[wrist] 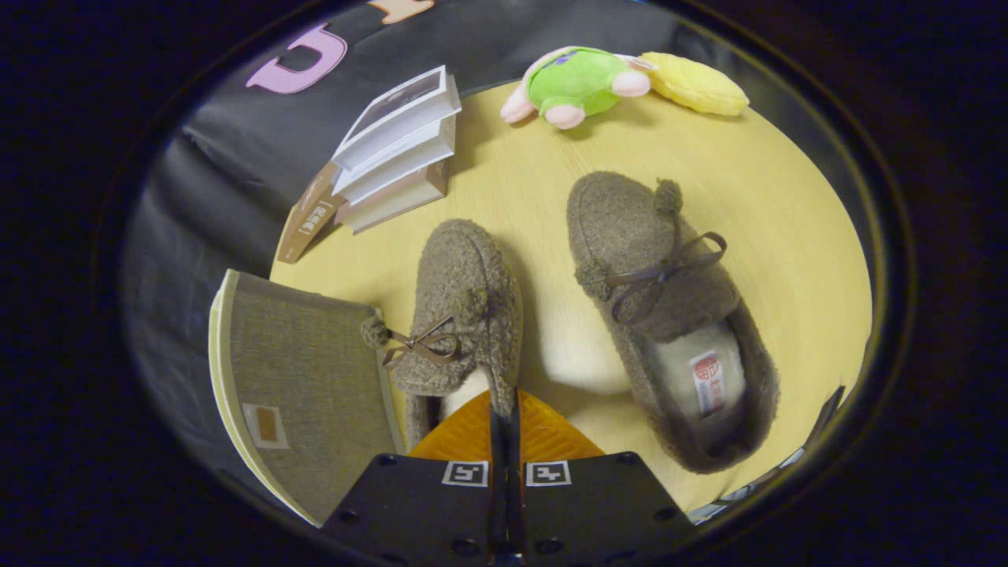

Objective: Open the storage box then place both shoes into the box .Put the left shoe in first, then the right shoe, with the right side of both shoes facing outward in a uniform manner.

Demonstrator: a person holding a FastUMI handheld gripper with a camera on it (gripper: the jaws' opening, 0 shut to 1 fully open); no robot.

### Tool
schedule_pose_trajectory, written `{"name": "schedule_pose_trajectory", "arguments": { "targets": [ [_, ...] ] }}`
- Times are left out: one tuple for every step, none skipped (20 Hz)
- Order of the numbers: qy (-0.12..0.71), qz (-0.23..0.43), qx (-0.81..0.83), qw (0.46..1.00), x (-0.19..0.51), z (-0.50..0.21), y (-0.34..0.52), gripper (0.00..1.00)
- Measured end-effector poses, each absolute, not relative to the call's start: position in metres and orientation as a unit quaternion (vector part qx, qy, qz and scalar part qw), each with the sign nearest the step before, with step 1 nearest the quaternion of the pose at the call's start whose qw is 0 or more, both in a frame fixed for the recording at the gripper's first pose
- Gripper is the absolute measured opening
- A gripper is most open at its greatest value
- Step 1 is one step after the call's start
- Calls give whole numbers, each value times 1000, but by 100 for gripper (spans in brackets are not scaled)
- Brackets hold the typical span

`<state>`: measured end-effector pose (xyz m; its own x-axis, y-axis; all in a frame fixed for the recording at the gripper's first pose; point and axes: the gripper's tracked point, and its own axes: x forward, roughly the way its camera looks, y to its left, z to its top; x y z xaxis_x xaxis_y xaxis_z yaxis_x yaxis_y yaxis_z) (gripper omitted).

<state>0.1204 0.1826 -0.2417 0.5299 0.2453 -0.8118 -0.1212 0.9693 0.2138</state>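
Observation:
Two fuzzy brown slippers with bow laces are on the yellow table [787,220], toes pointing away from me. My gripper [505,417] is shut on the side wall of the nearer slipper [461,299], pinching its collar edge between the fingers. That slipper hangs tilted against the edge of the grey fabric storage box [307,362], whose cream-rimmed panel with a small label patch faces me beside the fingers. The other slipper [654,283] lies flat on the table on the far side of the fingers from the box, its white lining and label showing.
A stack of white books [398,150] with a brown booklet [309,213] leaning beside it stands beyond the box. A green plush toy [579,83] and a yellow plush toy [697,83] lie at the table's far edge.

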Motion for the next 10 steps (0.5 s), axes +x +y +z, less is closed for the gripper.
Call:
{"name": "schedule_pose_trajectory", "arguments": {
  "targets": [
    [474,105,76,871,119,-240,183,4],
    [475,107,92,869,118,-238,185,4],
    [475,110,106,867,115,-235,187,4],
    [474,115,118,865,112,-231,189,4],
    [473,118,126,864,110,-227,190,4],
    [469,121,132,865,107,-220,192,4],
    [466,125,139,865,103,-212,193,4],
    [461,130,144,866,98,-203,195,4],
    [455,137,149,867,94,-192,196,4],
    [451,147,156,866,87,-180,201,4]
  ]
}}
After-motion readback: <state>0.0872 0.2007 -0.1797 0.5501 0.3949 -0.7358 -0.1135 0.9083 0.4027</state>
